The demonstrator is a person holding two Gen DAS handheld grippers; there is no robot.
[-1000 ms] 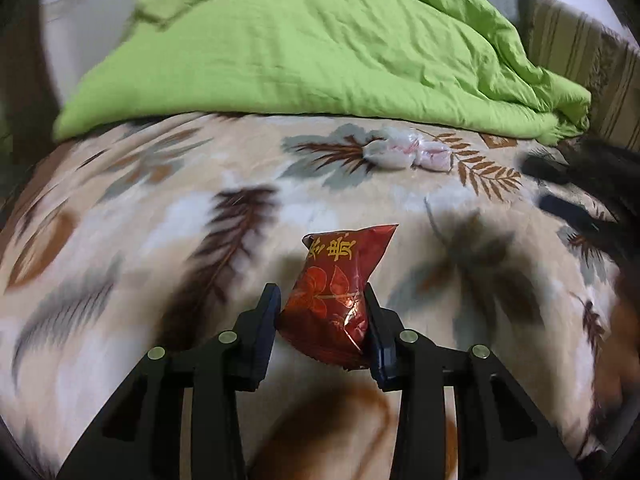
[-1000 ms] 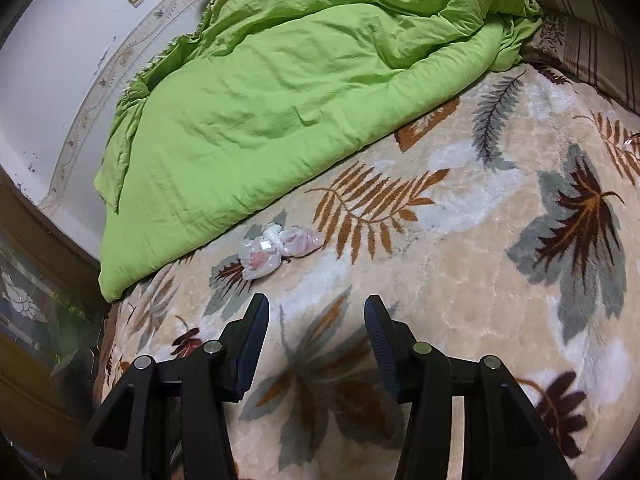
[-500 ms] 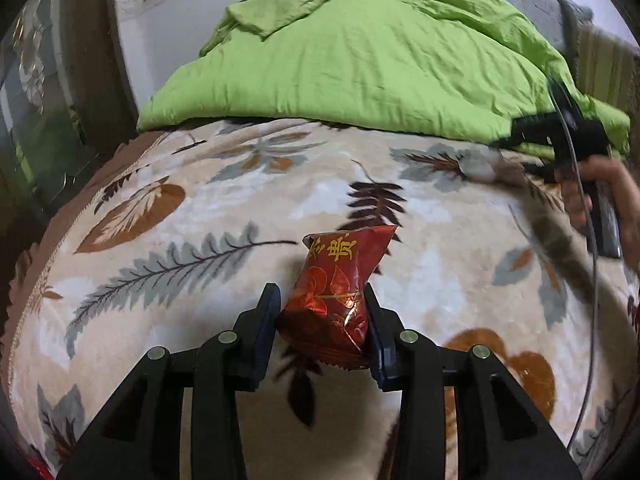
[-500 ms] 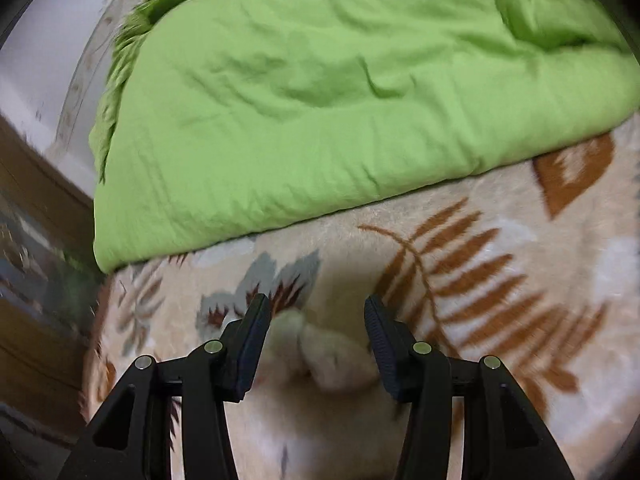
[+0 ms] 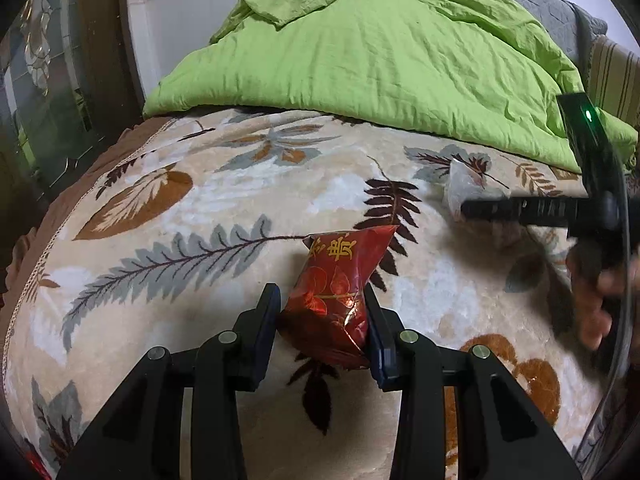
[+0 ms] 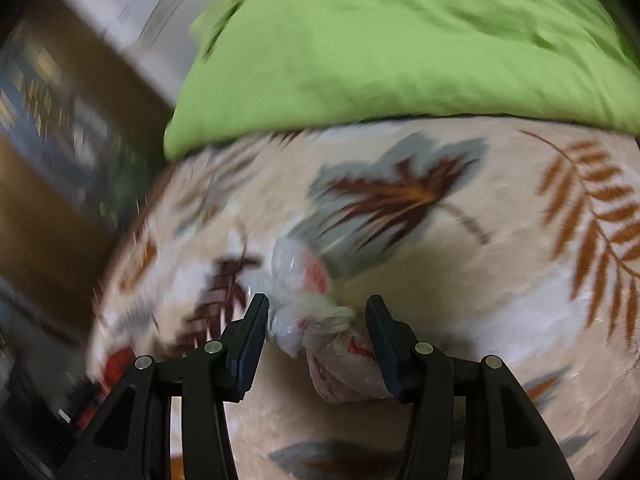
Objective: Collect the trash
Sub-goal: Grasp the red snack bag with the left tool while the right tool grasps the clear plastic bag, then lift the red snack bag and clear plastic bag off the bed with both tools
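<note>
Left gripper [image 5: 322, 320] clamps a shiny red foil snack wrapper [image 5: 340, 280] with gold characters on it, jaws narrow, pads pressed on both sides of the wrapper's lower half. Wrapper stands upright between the fingers, top end sticking out past the tips, held just above the beige plush bed blanket [image 5: 200, 208] with its brown and grey leaf print.

Right gripper [image 6: 316, 328] is down at the blanket, jaws about half spread around a crumpled clear plastic bag [image 6: 320, 320] with red and white bits inside, knotted in the middle. Left finger touches or nearly touches the bag's edge; right finger stands just beside it with a small gap visible. Bag lies on the blanket, not lifted as far as can be told. This view is motion-blurred.

From the left wrist view the right gripper [image 5: 472, 208] comes in from the right edge, a person's hand [image 5: 592, 292] on its handle, blurred, tip at the same plastic bag [image 5: 460, 184].

Rumpled lime-green duvet [image 5: 380, 52] heaped at the far side of the bed, its edge overlapping the blanket. White headboard or wall [image 5: 168, 20] behind it, dark wood and glass furniture [image 5: 48, 80] at left.
</note>
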